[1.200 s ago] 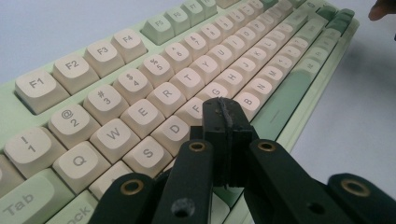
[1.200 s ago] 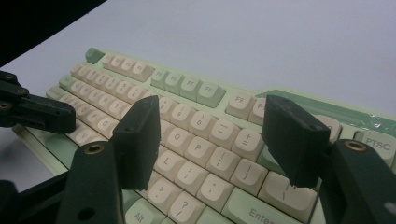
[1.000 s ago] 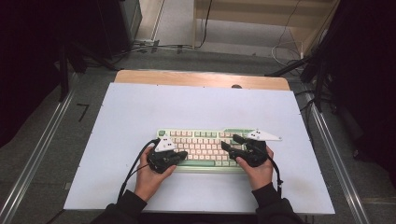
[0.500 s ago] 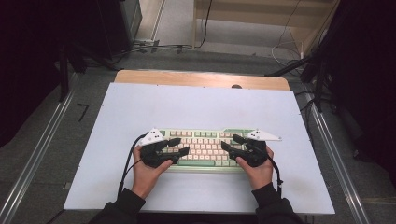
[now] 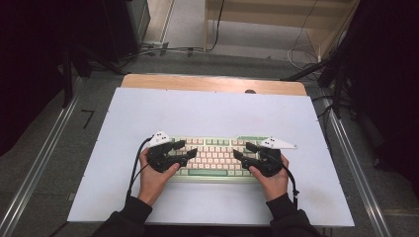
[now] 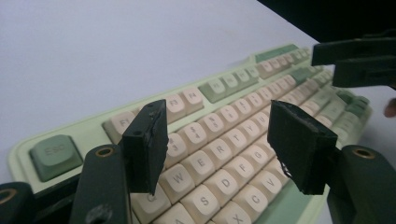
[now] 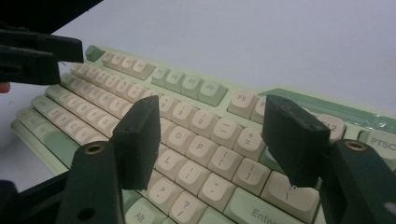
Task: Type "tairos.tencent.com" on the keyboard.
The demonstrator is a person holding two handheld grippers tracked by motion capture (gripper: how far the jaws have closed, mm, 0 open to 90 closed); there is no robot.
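L gripper (image 5: 187, 149): black jaws apart, just been opening, nothing between them, pads clear of the keys. In the left gripper view (image 6: 219, 144) they hang over the Q/W/E/R/T area, tips pointing along the board toward its far end. R gripper (image 5: 243, 150): jaws apart too, nothing clamped; in the right gripper view (image 7: 212, 140) they sit above the O/P/L keys, Enter key just below the outer jaw.

Task thing = pale-green plastic keyboard w/ cream keycaps (image 5: 217, 157). Darker green Esc, spacebar and a few fn-row keys, green strip at top right corner. Compact layout, legends readable in both gripper views (image 6: 224, 116) (image 7: 196, 121).

Position: keyboard lies flat, long side parallel to near table edge, between the two grippers. L gripper over its left end, R gripper over its right end, jaws facing each other across the middle.

Surface: white rectangular sheet (image 5: 207, 113) on a wood-edged table (image 5: 212, 84). Lots of bare sheet beyond the keyboard and to both sides; less on the near side, where the forearms come in. Metal rails run along L and R table edges.
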